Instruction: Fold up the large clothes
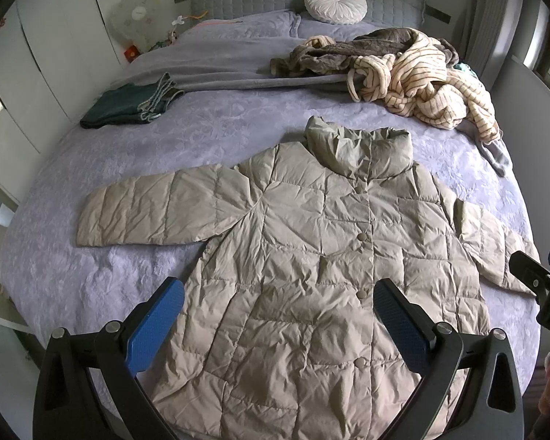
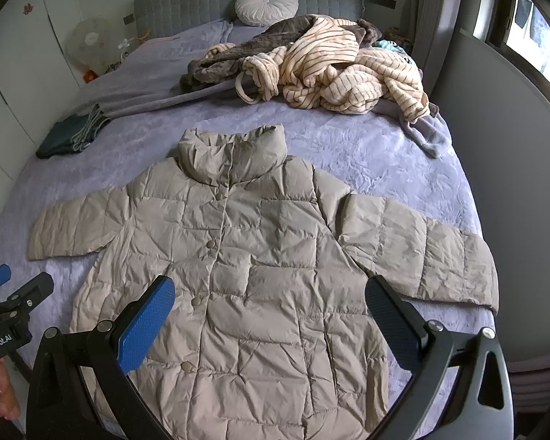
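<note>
A beige quilted puffer jacket (image 1: 304,242) lies flat and buttoned on the lavender bed, collar toward the headboard, both sleeves spread out. It also shows in the right wrist view (image 2: 260,256). My left gripper (image 1: 278,293) is open and empty, held above the jacket's lower body. My right gripper (image 2: 269,289) is open and empty too, above the lower body and a little to the right. The right gripper also shows at the edge of the left wrist view (image 1: 542,278), and the left gripper at the edge of the right wrist view (image 2: 7,293).
A heap of striped cream and brown fleece clothes (image 1: 414,69) lies at the back right of the bed (image 1: 91,286). Folded dark jeans (image 1: 128,104) sit at the back left. A round cushion (image 1: 335,2) leans on the grey headboard. A fan (image 1: 137,18) and wardrobes stand to the left.
</note>
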